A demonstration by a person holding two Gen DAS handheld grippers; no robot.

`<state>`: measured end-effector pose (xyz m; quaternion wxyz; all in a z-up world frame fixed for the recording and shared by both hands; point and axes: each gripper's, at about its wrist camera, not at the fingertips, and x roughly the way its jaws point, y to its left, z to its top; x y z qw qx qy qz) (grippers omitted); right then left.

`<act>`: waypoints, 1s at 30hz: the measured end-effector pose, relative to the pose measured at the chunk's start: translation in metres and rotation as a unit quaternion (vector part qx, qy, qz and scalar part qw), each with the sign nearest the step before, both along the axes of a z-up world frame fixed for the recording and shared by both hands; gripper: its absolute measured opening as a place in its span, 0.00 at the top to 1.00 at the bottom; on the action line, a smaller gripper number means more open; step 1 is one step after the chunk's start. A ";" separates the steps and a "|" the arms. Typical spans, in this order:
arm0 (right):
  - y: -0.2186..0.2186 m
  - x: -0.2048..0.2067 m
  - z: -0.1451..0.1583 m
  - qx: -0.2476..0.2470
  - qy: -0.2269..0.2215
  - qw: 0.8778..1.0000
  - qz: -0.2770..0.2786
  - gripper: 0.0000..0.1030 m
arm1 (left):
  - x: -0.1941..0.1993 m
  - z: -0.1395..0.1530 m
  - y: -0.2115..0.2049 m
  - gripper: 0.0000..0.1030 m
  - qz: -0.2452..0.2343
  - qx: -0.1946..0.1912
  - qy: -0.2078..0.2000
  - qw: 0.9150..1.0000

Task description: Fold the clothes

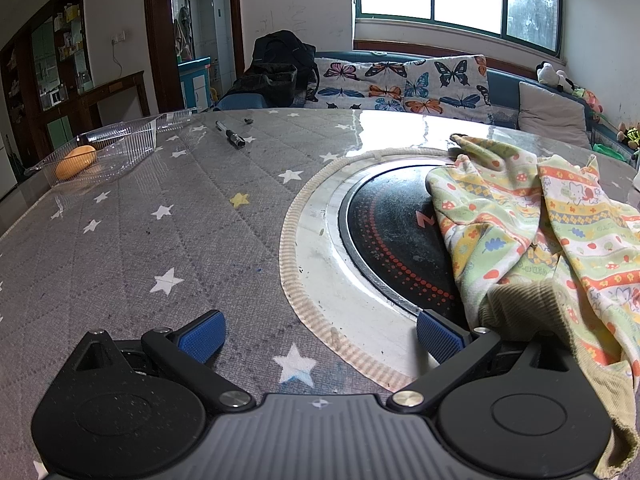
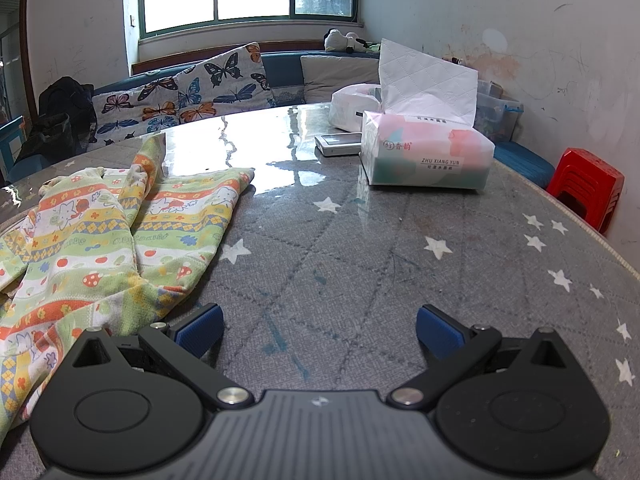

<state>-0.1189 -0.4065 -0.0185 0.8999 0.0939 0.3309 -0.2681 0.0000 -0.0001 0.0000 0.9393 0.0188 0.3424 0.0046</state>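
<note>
A crumpled child's garment (image 1: pixel 532 224) with green, yellow and orange cartoon stripes and a ribbed olive hem lies on the table, right of centre in the left wrist view, partly over a round black cooktop (image 1: pixel 396 236). In the right wrist view the garment (image 2: pixel 100 236) lies at the left. My left gripper (image 1: pixel 320 336) is open and empty, low over the table, with its right finger beside the garment's hem. My right gripper (image 2: pixel 320 330) is open and empty over the grey star-print table cover (image 2: pixel 380 264), with the garment just left of its left finger.
A clear plastic tray (image 1: pixel 108 148) with an orange fruit (image 1: pixel 75 162) and a pen (image 1: pixel 230 134) lie at the far left. A tissue pack (image 2: pixel 426 152), a small device (image 2: pixel 338 144) and a white bag (image 2: pixel 354 106) stand at the far right. A sofa (image 1: pixel 400 84) lies beyond the table.
</note>
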 end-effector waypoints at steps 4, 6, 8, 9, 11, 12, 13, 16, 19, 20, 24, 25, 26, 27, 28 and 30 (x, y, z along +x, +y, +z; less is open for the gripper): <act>0.001 0.000 0.000 -0.003 0.000 1.000 0.000 0.00 | 0.000 0.000 -0.001 0.00 0.000 0.001 0.001 1.000; 0.000 0.000 0.000 -0.004 0.000 1.000 0.000 0.00 | 0.000 0.000 -0.001 0.00 0.000 0.000 0.001 1.000; -0.001 0.000 0.000 -0.003 0.001 1.000 0.000 0.00 | 0.000 0.000 0.000 0.00 0.000 -0.001 0.001 1.000; -0.001 0.000 -0.001 -0.002 0.000 1.000 0.000 0.00 | 0.000 0.000 0.000 0.00 0.000 -0.001 0.001 1.000; -0.001 0.000 0.000 -0.002 0.000 1.000 0.000 0.00 | 0.000 0.000 0.000 0.00 0.000 -0.001 0.001 1.000; -0.001 0.000 0.000 -0.001 0.000 1.000 0.000 0.00 | 0.000 0.000 0.000 0.00 0.000 -0.001 0.001 1.000; -0.001 0.000 0.000 -0.001 0.000 1.000 0.000 0.00 | 0.000 0.000 0.000 0.00 0.000 -0.001 0.001 1.000; -0.001 0.001 -0.001 -0.001 0.000 1.000 0.000 0.00 | 0.000 0.000 -0.001 0.00 -0.001 0.000 0.001 1.000; -0.001 0.000 0.000 -0.001 0.000 1.000 0.000 0.00 | 0.000 0.000 -0.001 0.00 -0.001 0.000 0.000 1.000; 0.000 0.000 0.000 -0.001 0.001 1.000 0.000 0.00 | -0.001 0.000 -0.001 0.00 -0.001 0.000 0.000 1.000; 0.000 0.000 0.000 -0.001 0.001 1.000 0.000 0.00 | -0.001 0.001 -0.001 0.00 -0.001 0.000 0.001 1.000; -0.001 0.000 0.000 0.000 0.001 1.000 0.001 0.00 | -0.001 0.001 0.000 0.00 -0.001 0.000 0.001 1.000; -0.001 0.000 0.001 -0.001 0.002 1.000 0.004 0.00 | -0.001 0.001 0.000 0.00 -0.001 0.000 0.001 1.000; -0.001 -0.001 0.001 -0.001 0.003 1.000 0.007 0.00 | -0.001 0.002 0.000 0.00 -0.002 0.000 0.001 1.000; -0.001 -0.001 0.001 -0.003 0.005 1.000 0.011 0.00 | 0.000 0.001 0.000 0.00 -0.002 0.000 0.002 1.000; 0.000 -0.002 0.003 -0.009 0.008 1.000 0.020 0.00 | 0.001 0.002 0.000 0.00 -0.005 -0.002 0.006 1.000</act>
